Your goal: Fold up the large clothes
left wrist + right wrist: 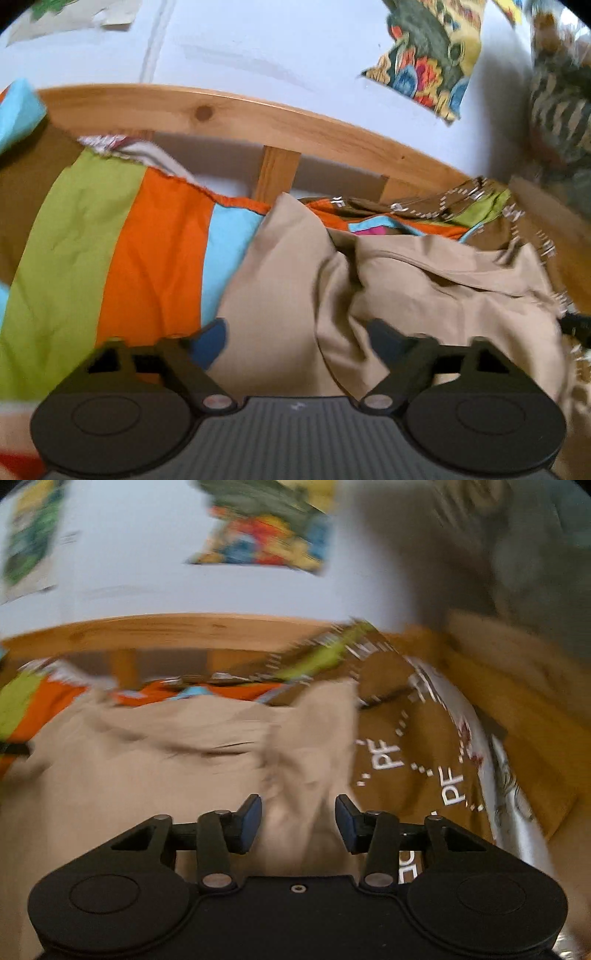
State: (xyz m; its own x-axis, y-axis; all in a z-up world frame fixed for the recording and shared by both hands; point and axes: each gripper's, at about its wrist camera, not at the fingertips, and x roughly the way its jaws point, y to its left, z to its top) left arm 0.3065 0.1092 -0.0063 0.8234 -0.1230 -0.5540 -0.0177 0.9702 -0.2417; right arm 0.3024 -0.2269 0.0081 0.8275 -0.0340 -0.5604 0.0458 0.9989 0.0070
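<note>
Both grippers open over a crumpled beige garment on a striped bed cover.

L wrist view: left gripper low centre, jaws wide apart, nothing between the pads; beige garment bunched across centre and right of frame, lying on the striped cover (green/orange/blue) at left. Wooden bed frame arcs across upper half, colourful poster upper right on the wall. R wrist view, blurry: right gripper low centre, jaws apart w/ a raised fold of the beige garment between the fingers, not pinched; brown printed cloth right of centre.
</note>
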